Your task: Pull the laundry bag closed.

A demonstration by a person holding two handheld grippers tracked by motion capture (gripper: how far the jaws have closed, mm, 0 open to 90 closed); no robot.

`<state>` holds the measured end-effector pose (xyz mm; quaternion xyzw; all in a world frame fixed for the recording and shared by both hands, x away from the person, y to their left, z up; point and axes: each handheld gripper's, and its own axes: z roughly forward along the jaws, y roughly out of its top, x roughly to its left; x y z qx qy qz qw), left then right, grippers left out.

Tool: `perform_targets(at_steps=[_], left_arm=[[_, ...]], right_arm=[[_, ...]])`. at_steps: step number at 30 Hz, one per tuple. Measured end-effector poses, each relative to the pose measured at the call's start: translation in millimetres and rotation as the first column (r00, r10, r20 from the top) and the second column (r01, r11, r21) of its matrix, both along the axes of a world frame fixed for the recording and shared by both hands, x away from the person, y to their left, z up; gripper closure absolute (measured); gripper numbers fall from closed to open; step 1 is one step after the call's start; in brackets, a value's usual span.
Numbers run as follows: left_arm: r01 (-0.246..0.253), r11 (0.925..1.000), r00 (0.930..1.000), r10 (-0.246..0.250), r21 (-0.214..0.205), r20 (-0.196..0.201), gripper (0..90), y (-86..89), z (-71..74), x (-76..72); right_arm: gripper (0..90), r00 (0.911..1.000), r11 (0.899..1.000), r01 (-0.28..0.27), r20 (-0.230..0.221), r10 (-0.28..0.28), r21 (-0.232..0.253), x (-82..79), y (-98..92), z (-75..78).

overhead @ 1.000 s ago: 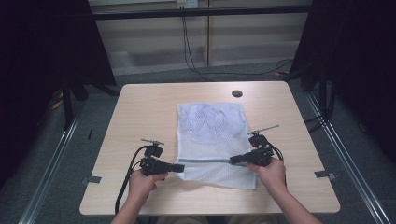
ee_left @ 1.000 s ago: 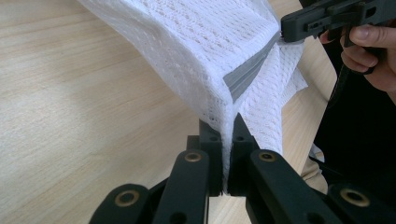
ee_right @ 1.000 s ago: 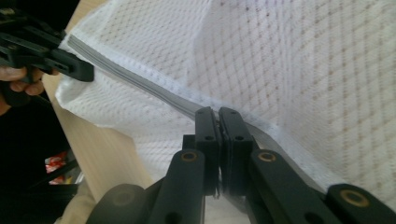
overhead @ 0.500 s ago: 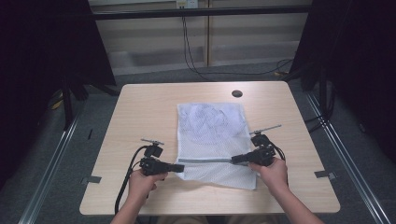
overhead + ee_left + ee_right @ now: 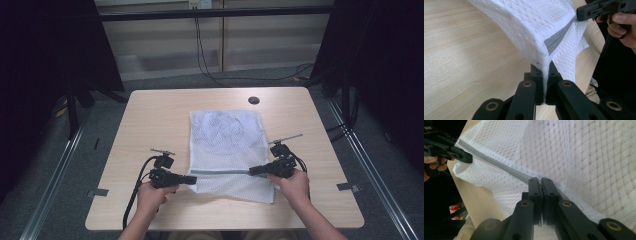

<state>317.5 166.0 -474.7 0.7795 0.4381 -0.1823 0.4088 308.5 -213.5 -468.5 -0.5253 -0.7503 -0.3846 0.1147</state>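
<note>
A white mesh bag (image 5: 227,142) with a grey zipper strip (image 5: 220,172) lies on the wooden table (image 5: 150,120), its near part lifted. My left gripper (image 5: 194,179) is shut on the bag's left end of the zipper; in the left gripper view the jaws pinch the mesh (image 5: 544,50) just below the grey strip (image 5: 556,40). My right gripper (image 5: 251,171) is shut on the zipper's right end; in the right gripper view the jaws clamp the fabric where the grey strip (image 5: 499,163) meets them. The zipper is stretched taut between both grippers.
A small dark round hole (image 5: 254,100) sits near the table's far edge. Black cables (image 5: 137,185) trail from the left gripper off the front edge. Dark curtains and metal floor rails flank the table.
</note>
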Motion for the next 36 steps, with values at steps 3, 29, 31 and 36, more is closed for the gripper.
perform_targets(at_steps=[3, 29, 31, 36], left_arm=[[0.001, 1.0000, 1.0000, -0.001, 0.003, -0.001, 88.6, -0.1, -0.1, -0.1], [-0.004, 1.0000, 1.0000, 0.004, 0.000, -0.001, 88.6, 1.4, 1.4, -1.8], [-0.003, 1.0000, 1.0000, 0.003, 0.003, 0.006, 88.6, 1.6, 1.1, -1.6], [-0.006, 1.0000, 1.0000, 0.006, 0.005, 0.002, 88.7, 1.9, 1.2, -1.8]], right_arm=[[87.4, 1.0000, 1.000, 0.002, 0.001, -0.002, -0.006, -0.6, -1.0, 0.2], [87.4, 1.0000, 1.000, 0.001, 0.005, -0.001, 0.008, -2.1, -8.8, 4.1], [87.5, 1.0000, 1.000, 0.001, 0.002, -0.001, 0.009, -2.6, -9.2, 4.6], [87.4, 1.0000, 1.000, -0.001, 0.008, 0.001, 0.014, -3.2, -10.1, 4.8]])
